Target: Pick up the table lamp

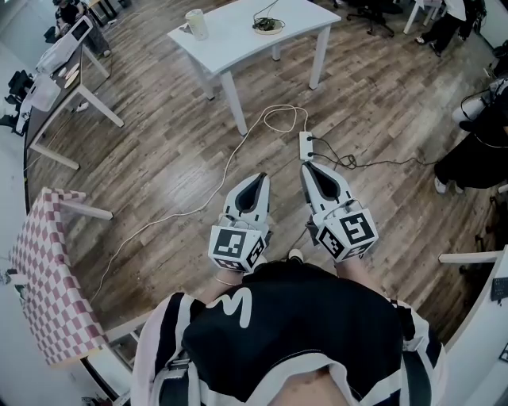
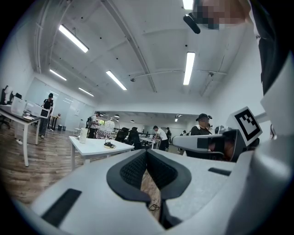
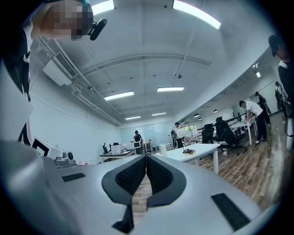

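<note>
A white table [image 1: 238,36] stands across the wood floor, ahead of me. On its left end is a small white cylinder-shaped object [image 1: 196,24], possibly the lamp; it also shows in the left gripper view [image 2: 82,136] and the right gripper view [image 3: 163,149]. A small dish with a cord [image 1: 268,25] lies near the table's right end. My left gripper [image 1: 255,181] and right gripper [image 1: 311,168] are held side by side close to my body, pointing level toward the table and far from it. Both are shut with nothing between the jaws [image 2: 147,153] [image 3: 146,158].
A power strip [image 1: 305,145] and looped cable [image 1: 278,119] lie on the floor between me and the table. A checkered-cloth table [image 1: 48,277] is at my left, a desk [image 1: 63,71] further left, a seated person [image 1: 484,151] at right. Other people stand in the background.
</note>
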The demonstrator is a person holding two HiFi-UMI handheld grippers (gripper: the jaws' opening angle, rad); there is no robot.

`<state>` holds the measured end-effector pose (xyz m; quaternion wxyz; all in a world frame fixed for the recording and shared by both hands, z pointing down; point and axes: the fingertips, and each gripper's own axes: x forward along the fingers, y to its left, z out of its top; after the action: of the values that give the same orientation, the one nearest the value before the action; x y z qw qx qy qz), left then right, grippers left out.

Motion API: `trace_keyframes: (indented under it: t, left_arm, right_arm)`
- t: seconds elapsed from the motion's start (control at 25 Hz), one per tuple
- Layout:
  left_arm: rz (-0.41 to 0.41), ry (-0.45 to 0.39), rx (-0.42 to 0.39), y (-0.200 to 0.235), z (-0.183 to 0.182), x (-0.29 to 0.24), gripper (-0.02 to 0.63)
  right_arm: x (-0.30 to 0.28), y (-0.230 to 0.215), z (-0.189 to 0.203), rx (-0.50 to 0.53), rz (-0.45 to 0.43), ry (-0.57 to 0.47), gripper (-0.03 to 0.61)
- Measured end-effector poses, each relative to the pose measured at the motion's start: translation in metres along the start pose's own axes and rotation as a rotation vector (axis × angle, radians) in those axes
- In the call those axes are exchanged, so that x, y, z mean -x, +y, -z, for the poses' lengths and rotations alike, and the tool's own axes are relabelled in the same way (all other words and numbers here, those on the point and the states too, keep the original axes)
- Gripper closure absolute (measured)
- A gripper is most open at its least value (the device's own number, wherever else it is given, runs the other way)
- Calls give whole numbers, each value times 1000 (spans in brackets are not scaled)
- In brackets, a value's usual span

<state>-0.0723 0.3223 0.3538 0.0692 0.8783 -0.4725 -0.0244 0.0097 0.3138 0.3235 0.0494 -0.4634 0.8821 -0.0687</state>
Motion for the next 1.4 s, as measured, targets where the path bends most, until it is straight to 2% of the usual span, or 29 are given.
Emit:
trace_keyframes:
  t: [0.44, 0.68, 0.88, 1.2, 1.4]
  left_arm:
    - [-13, -3, 22, -16, 1, -14, 607]
    - [-8, -17, -7, -35, 3, -28, 607]
    - [-28, -4, -5, -50, 8, -34, 607]
    - [-62, 5, 28, -26, 18, -41, 607]
    - [-24, 10, 31, -13, 20, -66, 607]
  right_arm:
    - [10, -19, -1, -4, 3, 6, 558]
    - [21, -33, -2, 16, -20, 10, 557]
    - [26, -50, 2, -6, -31, 27, 557]
    - [2, -42, 12, 133, -55, 48, 557]
    - [-17, -61, 17, 99, -22, 60, 557]
